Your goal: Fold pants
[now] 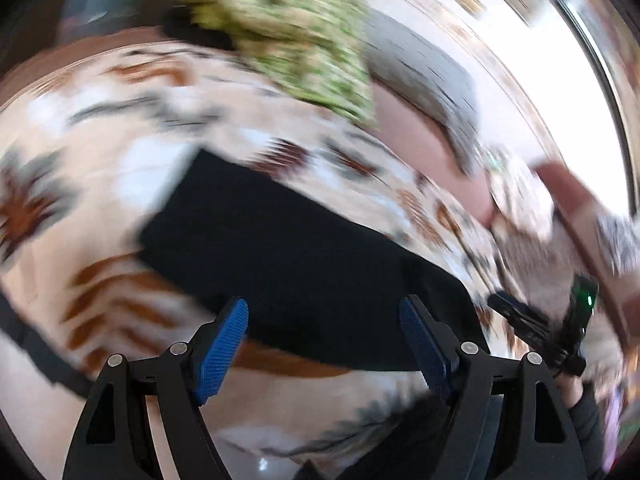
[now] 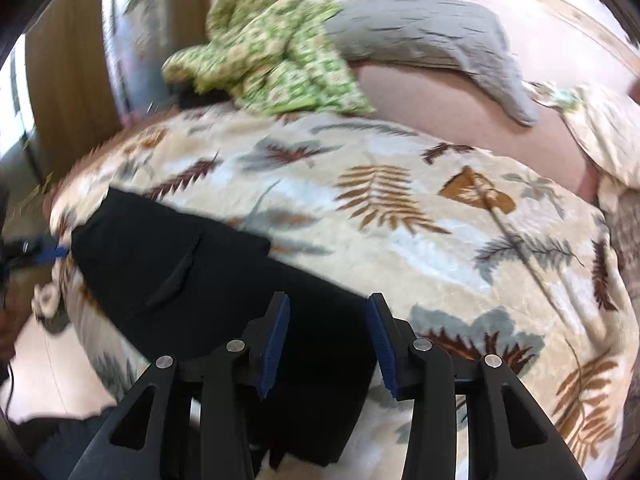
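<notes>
Pants [image 2: 208, 276]: black, flat on leaf-print blanket [image 2: 400, 208] over the bed
Left hand-held gripper [image 1: 324, 344]: spread, above pants, holding nothing
Right hand-held gripper [image 2: 328, 344]: spread, above pants, holding nothing
Far edge: green patterned cloth [image 2: 272, 60], grey pillow [image 2: 432, 36]

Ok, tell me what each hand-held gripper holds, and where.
Nothing: left hand-held gripper and right hand-held gripper are both open above the black pants.

**Legible text: none**

No words, labels, brands or numbers can be read in either wrist view. Faint pale marks are seen on the right gripper's [image 1: 536, 334] black body in the left view, blurred past reading.
</notes>
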`<state>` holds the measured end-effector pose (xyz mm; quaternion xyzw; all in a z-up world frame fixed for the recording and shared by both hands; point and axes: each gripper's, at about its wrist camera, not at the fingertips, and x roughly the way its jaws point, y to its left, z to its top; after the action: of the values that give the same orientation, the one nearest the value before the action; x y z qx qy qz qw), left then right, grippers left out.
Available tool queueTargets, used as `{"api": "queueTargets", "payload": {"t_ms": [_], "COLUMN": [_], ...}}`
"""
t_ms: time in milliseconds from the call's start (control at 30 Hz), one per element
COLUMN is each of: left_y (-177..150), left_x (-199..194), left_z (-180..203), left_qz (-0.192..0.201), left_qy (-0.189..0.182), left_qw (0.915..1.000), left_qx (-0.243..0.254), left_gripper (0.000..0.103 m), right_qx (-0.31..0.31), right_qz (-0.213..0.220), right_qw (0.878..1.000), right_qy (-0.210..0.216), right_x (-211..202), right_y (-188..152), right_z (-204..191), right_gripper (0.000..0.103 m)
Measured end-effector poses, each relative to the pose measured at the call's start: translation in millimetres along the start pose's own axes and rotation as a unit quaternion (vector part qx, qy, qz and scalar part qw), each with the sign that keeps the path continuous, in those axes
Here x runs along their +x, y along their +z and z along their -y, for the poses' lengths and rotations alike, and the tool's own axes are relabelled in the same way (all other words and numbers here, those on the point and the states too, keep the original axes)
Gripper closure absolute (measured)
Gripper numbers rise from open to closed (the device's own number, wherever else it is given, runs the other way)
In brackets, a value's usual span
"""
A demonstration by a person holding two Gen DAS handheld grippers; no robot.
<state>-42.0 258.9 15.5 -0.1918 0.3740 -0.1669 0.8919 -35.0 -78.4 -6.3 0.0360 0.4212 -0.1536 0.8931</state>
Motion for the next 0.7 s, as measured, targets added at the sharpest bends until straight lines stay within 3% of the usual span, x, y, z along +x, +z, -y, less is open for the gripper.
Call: {"api": "queueTargets", "payload": {"t_ms": [167,233,367,533,600,700], "left_y": [-1,-3,-12,-7,-8,-19], "left_x": [-1,9,18,27,29,33], "left_z": [-45,-58,-85,-95,-100,-106], "left_qz": [0.013,0.01,0.031,0.06,0.07,0.078], "left_qy": [-0.01,-0.025,-0.057,-0.09,-0.097,-0.094], "left_qw": [0.9942,0.9869,0.962,0.9473,0.9426,0.9396], "left_qx": [-0.106,-0.159,-0.265,-0.302,-0.312,-0.32], "left_gripper": [0.026,0.026,0.023,0.022,0.025,0.039], "right_qx": [0.035,0.037,0.035,0.031,0.032,0.032], "right_qz": [0.015,0.015,0.017,0.016,0.017,0.018], "right_qw": [0.999,0.999,0.999,0.999,0.999,0.999], "right_qy": [-0.016,-0.017,-0.023,-0.022,-0.024,-0.025], "right_x": [-2,-3,-2,-3,-4,-4], "right_y": [3,3,3,2,2,2], "right_z": [14,15,14,13,14,14], "right_gripper": [0.057,0.057,0.057,0.057,0.057,0.057]}}
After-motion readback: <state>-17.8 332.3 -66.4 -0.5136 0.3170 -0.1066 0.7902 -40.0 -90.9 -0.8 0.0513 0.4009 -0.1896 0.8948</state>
